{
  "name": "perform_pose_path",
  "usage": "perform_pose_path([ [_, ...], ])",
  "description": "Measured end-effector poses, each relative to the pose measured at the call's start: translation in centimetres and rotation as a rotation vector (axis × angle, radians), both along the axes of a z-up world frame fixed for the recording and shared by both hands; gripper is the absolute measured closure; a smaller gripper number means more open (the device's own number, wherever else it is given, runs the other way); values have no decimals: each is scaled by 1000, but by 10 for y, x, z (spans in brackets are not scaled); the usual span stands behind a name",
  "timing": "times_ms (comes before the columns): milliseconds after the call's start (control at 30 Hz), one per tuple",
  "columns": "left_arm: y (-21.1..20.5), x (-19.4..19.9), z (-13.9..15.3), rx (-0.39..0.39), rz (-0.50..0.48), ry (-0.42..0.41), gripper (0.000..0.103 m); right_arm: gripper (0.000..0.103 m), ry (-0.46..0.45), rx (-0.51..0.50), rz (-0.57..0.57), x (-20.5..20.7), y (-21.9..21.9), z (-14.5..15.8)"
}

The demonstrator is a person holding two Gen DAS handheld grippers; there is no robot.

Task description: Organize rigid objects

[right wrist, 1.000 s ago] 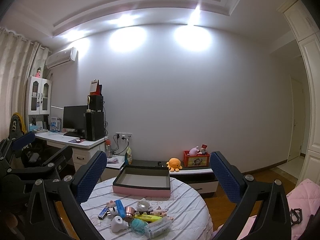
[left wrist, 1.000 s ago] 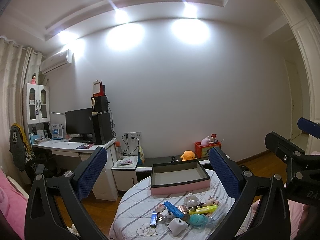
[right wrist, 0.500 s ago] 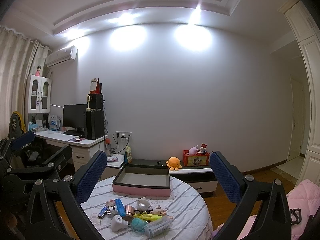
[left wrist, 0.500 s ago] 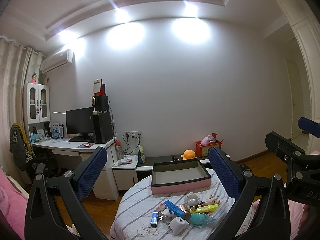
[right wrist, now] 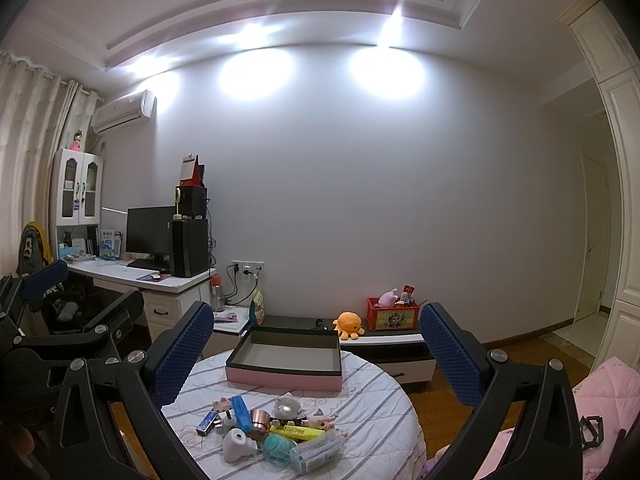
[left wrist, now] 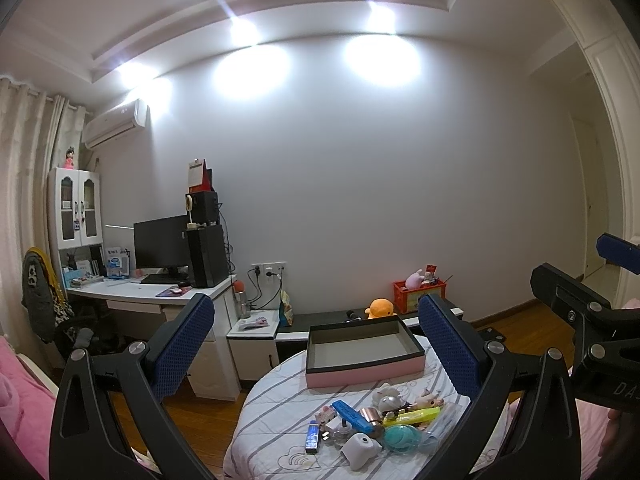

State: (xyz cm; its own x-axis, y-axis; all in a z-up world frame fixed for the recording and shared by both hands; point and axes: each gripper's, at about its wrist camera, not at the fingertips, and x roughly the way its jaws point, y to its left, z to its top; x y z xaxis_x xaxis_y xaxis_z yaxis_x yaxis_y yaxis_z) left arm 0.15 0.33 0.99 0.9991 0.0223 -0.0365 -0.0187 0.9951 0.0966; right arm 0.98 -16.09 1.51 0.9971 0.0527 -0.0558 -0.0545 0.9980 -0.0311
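A bedroom, and a round table (right wrist: 372,412) under a striped cloth. We hold the left gripper (left wrist: 316,344) and the right gripper (right wrist: 316,346) above its near edge, each with blue pads spread wide and empty. Below us lies a heap of small objects (right wrist: 272,428): a yellow highlighter (right wrist: 298,433), a teal ball (right wrist: 280,446), a blue bar (left wrist: 352,414). Beyond stands an empty pink box (right wrist: 286,360), then a desk (left wrist: 160,296).

Right gripper's finger hides the clear case (left wrist: 442,426) end — small clutter (right wrist: 276,428) overlaps, indistinct.
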Motion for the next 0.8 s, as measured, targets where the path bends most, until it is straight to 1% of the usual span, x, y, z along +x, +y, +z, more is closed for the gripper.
perform_pose_path([
  [367, 2, -3, -3, 3, -1, 4, 0, 0, 10, -6, -5, 3, 1, 0],
  [600, 4, -1, -8, 11, -7, 20, 0, 0, 30, -2, -7, 9, -1, -6],
  [700, 3, 5, -15, 12, -24, 36, 0, 0, 43, -5, -3, 13, -3, -11],
  [800, 3, 16, -29, 16, -43, 65, 0, 0, 64, -11, 2, 20, -4, -20],
])
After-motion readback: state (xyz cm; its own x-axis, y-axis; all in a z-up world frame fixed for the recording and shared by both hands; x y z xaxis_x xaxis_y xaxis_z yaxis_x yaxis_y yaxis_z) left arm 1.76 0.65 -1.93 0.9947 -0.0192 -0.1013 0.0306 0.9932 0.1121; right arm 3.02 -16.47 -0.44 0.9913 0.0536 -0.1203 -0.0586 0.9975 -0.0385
